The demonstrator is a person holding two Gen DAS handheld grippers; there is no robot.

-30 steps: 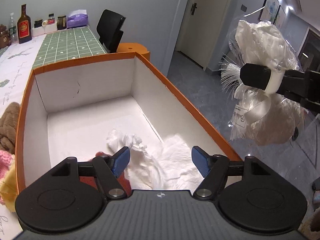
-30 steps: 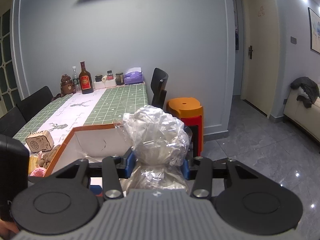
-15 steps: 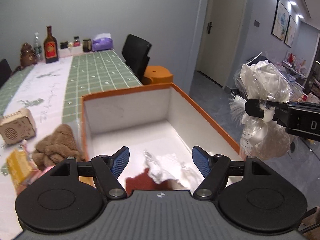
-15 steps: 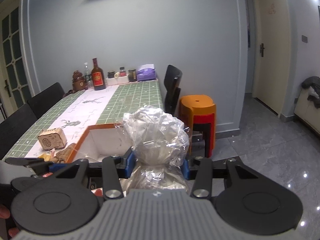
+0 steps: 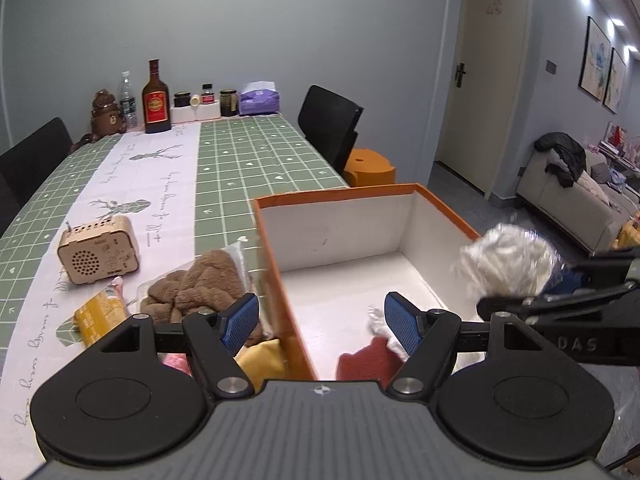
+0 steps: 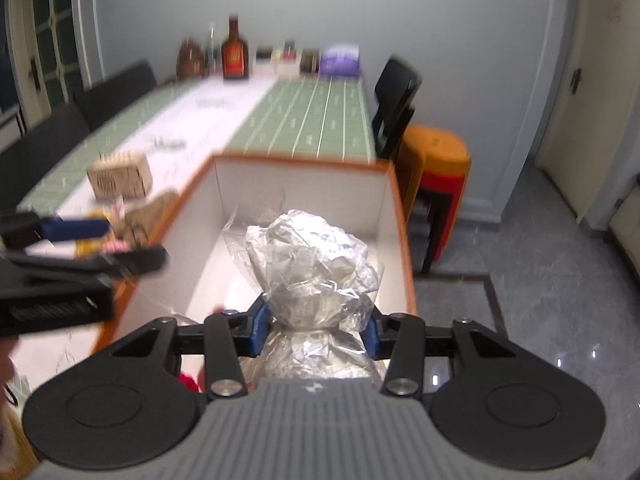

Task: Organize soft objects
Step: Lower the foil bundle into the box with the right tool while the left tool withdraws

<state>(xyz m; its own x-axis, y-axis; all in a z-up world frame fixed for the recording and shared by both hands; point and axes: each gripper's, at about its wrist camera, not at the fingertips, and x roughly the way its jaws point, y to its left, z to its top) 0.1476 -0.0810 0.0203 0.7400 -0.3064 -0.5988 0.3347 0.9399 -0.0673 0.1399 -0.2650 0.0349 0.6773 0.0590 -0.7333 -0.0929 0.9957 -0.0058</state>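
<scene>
In the right wrist view, the right hand-held gripper (image 6: 316, 328) sits at lower centre, its blue pads pinching the narrowed waist of a clear plastic bag of white stuffing (image 6: 310, 264). The bag's crinkled top stands in front of the open orange box (image 6: 404, 216), which fills the middle of the frame; whether it is already inside the white interior cannot be told. In the left wrist view the same bag appears blurred at the right edge, beside the box's right wall.

The left hand-held gripper (image 5: 322, 322) is spread wide with nothing between its pads, low in the frame over the near left wall of the box. Behind it, on the box floor, lie a red cloth (image 5: 362, 360) and a bit of white crumpled material (image 5: 376, 316).

On the tabletop (image 5: 240, 160) left of the box rest a brown knitted piece (image 5: 196, 284), a yellow packet (image 5: 98, 314) and a small wooden radio (image 5: 98, 250). A bottle (image 5: 156, 98) stands at the upper left, at the far end
</scene>
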